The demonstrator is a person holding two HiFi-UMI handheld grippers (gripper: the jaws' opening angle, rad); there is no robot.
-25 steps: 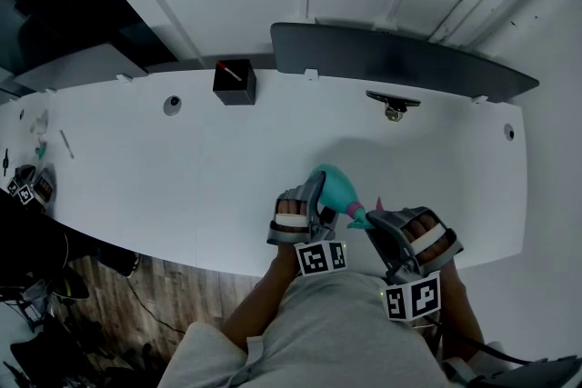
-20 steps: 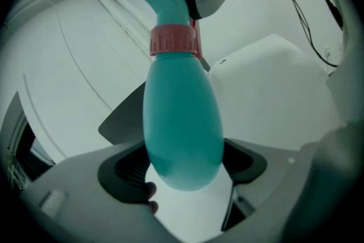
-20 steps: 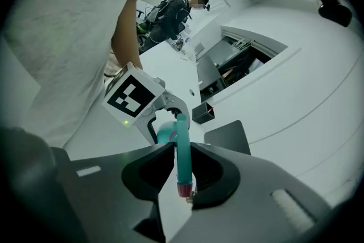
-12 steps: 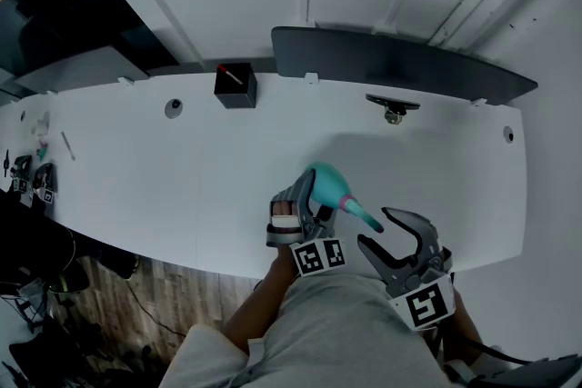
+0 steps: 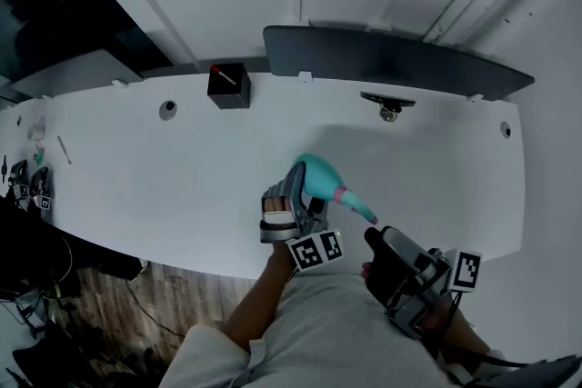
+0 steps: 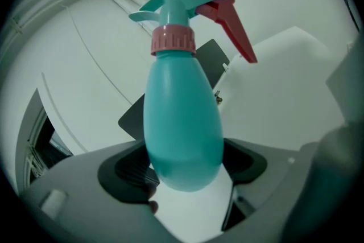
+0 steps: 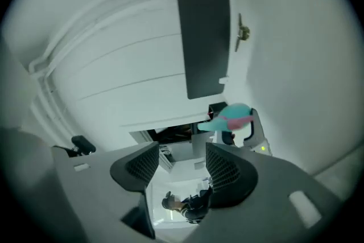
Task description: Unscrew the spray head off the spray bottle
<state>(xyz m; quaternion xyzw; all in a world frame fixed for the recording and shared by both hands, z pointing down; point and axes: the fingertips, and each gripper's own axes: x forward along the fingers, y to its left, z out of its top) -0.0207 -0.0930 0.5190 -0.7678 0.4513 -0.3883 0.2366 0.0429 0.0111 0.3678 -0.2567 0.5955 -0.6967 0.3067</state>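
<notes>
Fingers (image 6: pixel 128 171) of the left gripper (image 5: pixel 291 195) clamp the base of the spray bottle (image 6: pixel 182 122), near the table (image 5: pixel 136 168) front edge at 6 o'clock. The teal body is smooth, egg-shaped plastic, probably slippery, so grip it firmly. The pink collar (image 6: pixel 172 40) is ribbed. Seat the pads there, not on the red trigger (image 6: pixel 233 25). The spray head (image 5: pixel 356 206) points to 4 o'clock, toward the right gripper (image 7: pixel 182 165), whose jaws are wide apart and empty. Close squarely on the collar, then turn.
</notes>
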